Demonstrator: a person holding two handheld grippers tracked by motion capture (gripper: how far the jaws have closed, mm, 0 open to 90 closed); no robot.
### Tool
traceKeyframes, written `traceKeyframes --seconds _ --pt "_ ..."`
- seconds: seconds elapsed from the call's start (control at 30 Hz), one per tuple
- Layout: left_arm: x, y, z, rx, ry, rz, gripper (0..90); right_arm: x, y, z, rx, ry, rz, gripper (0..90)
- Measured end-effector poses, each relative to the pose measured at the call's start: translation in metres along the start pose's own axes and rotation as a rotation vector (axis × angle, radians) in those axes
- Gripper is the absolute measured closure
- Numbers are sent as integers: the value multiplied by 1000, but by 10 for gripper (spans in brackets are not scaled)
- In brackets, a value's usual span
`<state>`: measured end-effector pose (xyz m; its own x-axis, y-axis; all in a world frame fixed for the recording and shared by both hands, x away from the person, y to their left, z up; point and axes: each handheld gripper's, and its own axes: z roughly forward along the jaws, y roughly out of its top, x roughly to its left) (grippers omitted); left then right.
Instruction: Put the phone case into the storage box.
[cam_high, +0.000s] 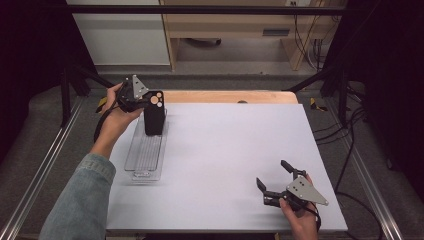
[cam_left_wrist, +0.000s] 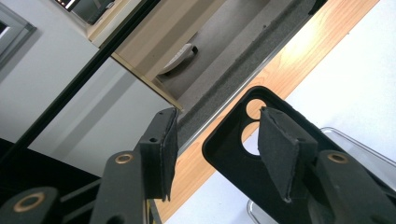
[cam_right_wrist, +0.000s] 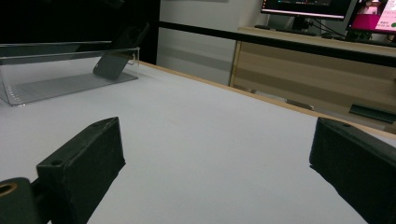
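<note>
A: High view first. My left gripper (cam_high: 150, 102) is at the far left of the worktop (cam_high: 225, 165), over the far end of the clear tray (cam_high: 145, 150). The black phone case (cam_high: 154, 119) stands upright in that end of the tray, camera cut-outs at the top.

B: Right side?

A: Right gripper (cam_high: 272, 174) is low at the near right of the worktop, jaws spread wide, nothing between them. Well apart from the tray.

B: Left gripper view?

A: Left gripper (cam_left_wrist: 217, 144) is partly open. One pad (cam_left_wrist: 280, 149) lies against the case (cam_left_wrist: 233, 154) just below the cut-outs; the other pad (cam_left_wrist: 161, 149) stands clear of it with a gap. No squeeze on the case. Tray rim (cam_left_wrist: 355, 142) shows behind.

B: Right gripper view?

A: Right gripper (cam_right_wrist: 215, 158) is wide, just bare worktop (cam_right_wrist: 210, 140) between the jaws. Tray (cam_right_wrist: 60, 70) is far off at upper left, with the case (cam_right_wrist: 114, 58) leaning inside its end wall.
</note>
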<state>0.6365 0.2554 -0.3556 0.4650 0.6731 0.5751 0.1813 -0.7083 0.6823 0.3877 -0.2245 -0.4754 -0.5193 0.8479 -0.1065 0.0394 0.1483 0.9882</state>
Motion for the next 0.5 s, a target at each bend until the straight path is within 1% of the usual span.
traceKeyframes --seconds 0.17,0.3,0.37,0.5 --pt "-3 0 0 3 -9 -15 428 0 0 0 1 -1 -1 33" --pt "-5 0 0 5 -17 -56 379 0 0 0 1 -2 -1 32" --pt "-6 0 0 4 -20 -65 366 0 0 0 0 -3 -2 32" --pt "-8 -1 0 9 -26 -70 350 0 0 0 1 -1 -3 32"
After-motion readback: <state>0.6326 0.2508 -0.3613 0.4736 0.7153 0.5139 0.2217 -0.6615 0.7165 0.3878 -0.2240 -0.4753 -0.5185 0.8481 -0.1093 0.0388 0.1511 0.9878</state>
